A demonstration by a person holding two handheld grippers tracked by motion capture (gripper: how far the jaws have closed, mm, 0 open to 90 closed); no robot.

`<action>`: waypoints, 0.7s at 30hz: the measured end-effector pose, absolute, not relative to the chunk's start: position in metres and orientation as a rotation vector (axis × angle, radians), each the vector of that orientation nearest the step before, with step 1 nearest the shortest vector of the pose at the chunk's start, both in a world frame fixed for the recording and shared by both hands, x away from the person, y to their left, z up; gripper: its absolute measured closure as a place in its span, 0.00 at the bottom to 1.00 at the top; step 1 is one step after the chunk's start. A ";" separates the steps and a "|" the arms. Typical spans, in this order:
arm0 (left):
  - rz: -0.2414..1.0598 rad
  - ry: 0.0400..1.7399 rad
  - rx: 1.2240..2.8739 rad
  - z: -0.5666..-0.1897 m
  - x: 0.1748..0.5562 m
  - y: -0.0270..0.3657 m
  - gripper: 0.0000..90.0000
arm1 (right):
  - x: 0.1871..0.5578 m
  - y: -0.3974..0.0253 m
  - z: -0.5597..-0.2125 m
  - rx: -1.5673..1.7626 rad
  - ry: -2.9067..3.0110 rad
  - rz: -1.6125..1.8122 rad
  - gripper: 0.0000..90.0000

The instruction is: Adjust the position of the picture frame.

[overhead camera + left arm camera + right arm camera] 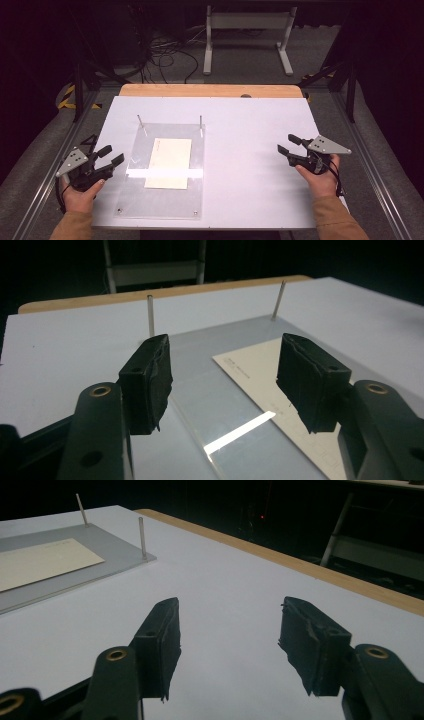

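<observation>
A clear acrylic plate (165,200) lies on the white table top (250,165), left of centre, with two thin metal pins (139,119) at its far corners. A cream card (169,162) rests flat on the plate. My left gripper (111,155) hovers open at the table's left edge, its jaws spread over the plate's near-left side (200,390) with the card (260,375) ahead. My right gripper (289,145) is open over bare table at the right, well away from the plate (110,547). Nothing sits between either pair of jaws.
A wooden strip (210,90) runs along the table's far edge. Beyond it stand a white frame (247,37) and loose cables (165,52) on the floor. Metal rails (372,175) flank the table. A bright glare band (165,172) crosses the plate.
</observation>
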State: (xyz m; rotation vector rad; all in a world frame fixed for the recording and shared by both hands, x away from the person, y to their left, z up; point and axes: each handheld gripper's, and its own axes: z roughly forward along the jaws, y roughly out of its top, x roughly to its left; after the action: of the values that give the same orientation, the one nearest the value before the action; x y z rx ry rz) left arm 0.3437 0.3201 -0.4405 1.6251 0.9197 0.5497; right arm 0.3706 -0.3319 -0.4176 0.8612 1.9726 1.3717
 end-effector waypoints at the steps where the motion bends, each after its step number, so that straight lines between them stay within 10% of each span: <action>1: 0.546 0.919 1.611 -0.441 0.344 0.320 0.43 | 0.370 -0.331 -0.418 0.852 1.964 1.385 0.45; 21: 0.604 0.846 1.656 -0.440 0.348 0.315 0.43 | 0.368 -0.328 -0.417 0.792 1.924 1.427 0.41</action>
State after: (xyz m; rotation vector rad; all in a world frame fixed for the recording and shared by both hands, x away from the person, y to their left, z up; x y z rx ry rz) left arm 0.3480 0.3148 -0.4405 1.6563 0.8456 0.6038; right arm 0.3680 -0.3281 -0.4168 0.7916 1.9241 1.4265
